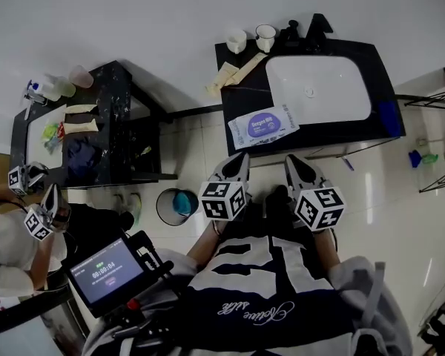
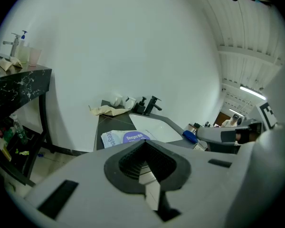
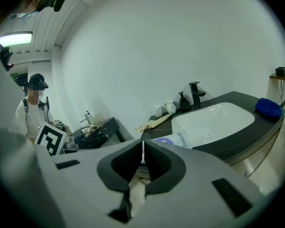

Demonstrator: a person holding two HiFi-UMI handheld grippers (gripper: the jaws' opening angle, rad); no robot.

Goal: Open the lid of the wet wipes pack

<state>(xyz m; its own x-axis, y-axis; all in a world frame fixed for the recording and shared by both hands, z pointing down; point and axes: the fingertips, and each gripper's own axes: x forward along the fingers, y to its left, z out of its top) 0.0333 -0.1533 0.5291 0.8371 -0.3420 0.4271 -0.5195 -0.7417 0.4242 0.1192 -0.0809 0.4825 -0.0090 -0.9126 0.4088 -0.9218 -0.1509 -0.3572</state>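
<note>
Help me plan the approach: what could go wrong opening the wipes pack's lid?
1. The wet wipes pack lies unheld at the front edge of the counter; lifting its lid with one claw could drag it off.
2. The left claw and right claw are both shut, empty and short of the pack; arriving shut, they might shove it rather than grip the lid.

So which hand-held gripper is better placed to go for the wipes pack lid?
Left, probably. The left hand-held gripper points almost straight at the wet wipes pack; the right hand-held gripper sits nearer the sink.
</note>
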